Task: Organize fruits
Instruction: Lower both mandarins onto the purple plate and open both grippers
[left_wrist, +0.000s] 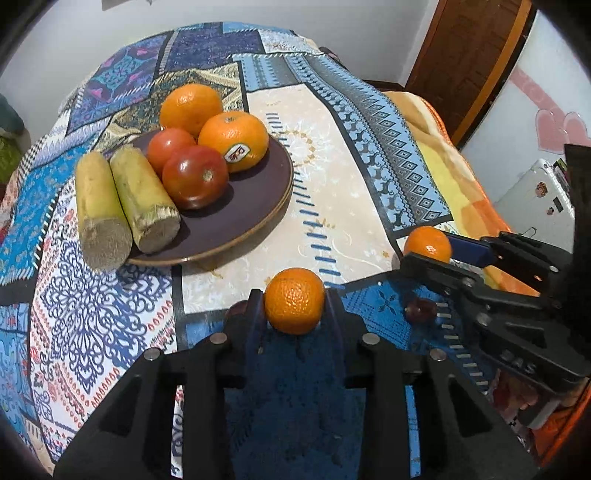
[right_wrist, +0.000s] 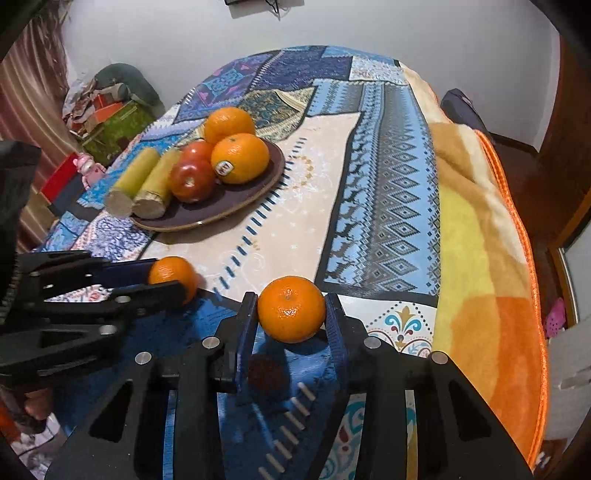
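Note:
A dark brown plate (left_wrist: 273, 173) on the patterned tablecloth holds two oranges (left_wrist: 233, 141), two tomatoes (left_wrist: 195, 176) and two sugarcane pieces (left_wrist: 144, 199). It also shows in the right wrist view (right_wrist: 258, 184). My left gripper (left_wrist: 294, 301) is shut on an orange (left_wrist: 294, 301), held above the near part of the table. My right gripper (right_wrist: 291, 308) is shut on another orange (right_wrist: 291, 308), to the right of the left one. Each gripper with its orange shows in the other view: the right (left_wrist: 428, 245), the left (right_wrist: 173, 275).
A small dark red fruit (left_wrist: 419, 310) lies on the blue cloth under the grippers; it also shows in the right wrist view (right_wrist: 266, 371). An orange and yellow blanket (right_wrist: 480, 258) covers the table's right side. Boxes and clutter (right_wrist: 110, 110) stand beyond the left edge.

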